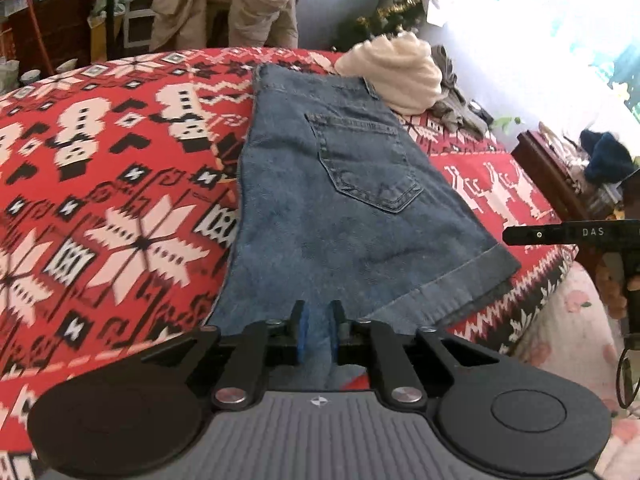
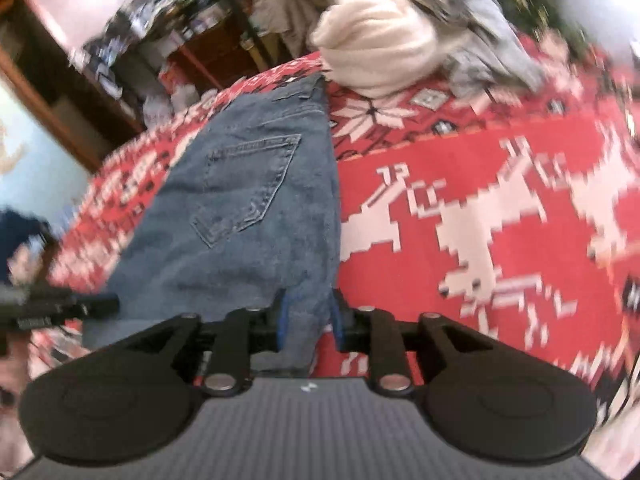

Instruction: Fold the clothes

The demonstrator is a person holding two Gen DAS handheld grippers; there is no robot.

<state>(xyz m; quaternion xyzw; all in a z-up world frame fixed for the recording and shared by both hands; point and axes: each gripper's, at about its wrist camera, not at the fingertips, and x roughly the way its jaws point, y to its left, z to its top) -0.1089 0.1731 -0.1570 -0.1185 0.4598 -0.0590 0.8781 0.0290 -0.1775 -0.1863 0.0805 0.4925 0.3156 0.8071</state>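
A: Where are the denim shorts (image 1: pixel 340 208)?

B: Flat on the red patterned blanket (image 1: pixel 120 200), back pocket (image 1: pixel 364 164) up, waistband at the far end, cuffed hem toward me. Folded in half lengthwise, from what I see.

A: Left tool (image 1: pixel 319 330)?

B: Jaws narrow, a small gap. Near edge of the denim sits between the blue pads (image 1: pixel 304 332). I can't tell if the pads press on it.

A: Right tool (image 2: pixel 307 322)?

B: Gap a bit wider than the left. Denim between the fingers here too, at the near corner. That view is blurred, so I can't tell whether it's a grip.

A: Anything else on the blanket?

B: Cream knit garment (image 1: pixel 400 72) at the far end, touching the waistband corner. Grey garment (image 1: pixel 456 100) just behind it.
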